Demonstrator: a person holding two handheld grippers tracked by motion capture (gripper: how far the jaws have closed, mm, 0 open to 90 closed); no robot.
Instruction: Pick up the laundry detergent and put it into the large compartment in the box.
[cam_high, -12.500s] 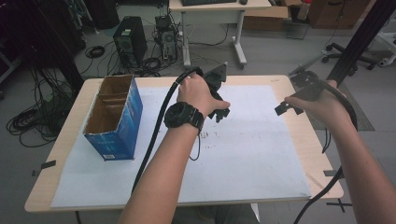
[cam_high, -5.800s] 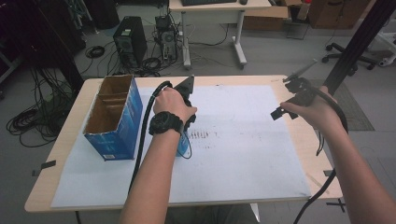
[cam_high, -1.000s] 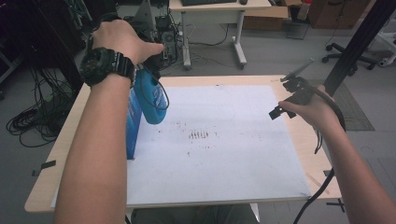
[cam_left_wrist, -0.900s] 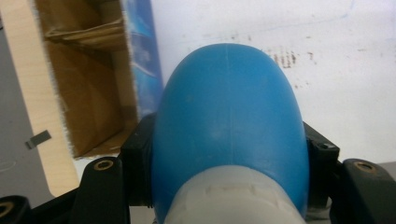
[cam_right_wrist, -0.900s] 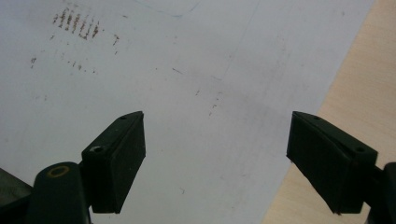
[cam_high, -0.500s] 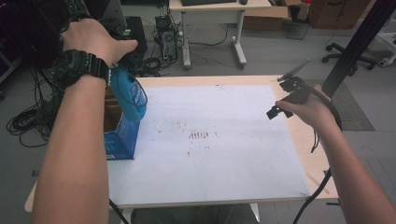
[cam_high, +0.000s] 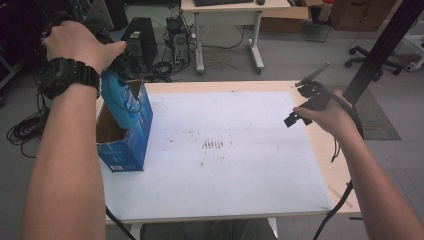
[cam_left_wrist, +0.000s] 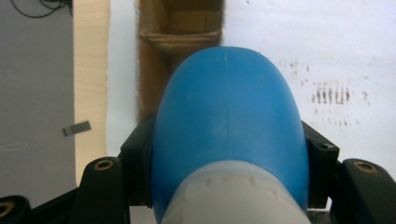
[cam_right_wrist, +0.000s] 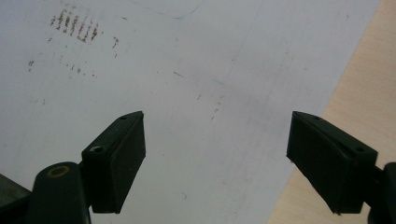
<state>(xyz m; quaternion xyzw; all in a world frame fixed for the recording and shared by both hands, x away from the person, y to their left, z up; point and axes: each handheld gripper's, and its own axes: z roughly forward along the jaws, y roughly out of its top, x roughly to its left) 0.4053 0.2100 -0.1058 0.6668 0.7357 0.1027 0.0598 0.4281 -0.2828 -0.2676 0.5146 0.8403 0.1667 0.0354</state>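
The left gripper (cam_left_wrist: 229, 186) is clamped on a blue bottle (cam_left_wrist: 227, 121), which hangs directly over the open cardboard box (cam_high: 122, 135) standing below it on the worktop (cam_high: 320, 165). The right gripper (cam_right_wrist: 217, 158) has its jaws spread wide and holds nothing, above the white paper sheet (cam_right_wrist: 187, 70) near its edge.

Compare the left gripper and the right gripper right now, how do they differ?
The left gripper is shut on the blue bottle; the right gripper is open and holds nothing. The left gripper hangs raised above the open cardboard box at the table's left; the right gripper hovers over the white sheet near its right edge. Both have two black jaws and are hand-held.
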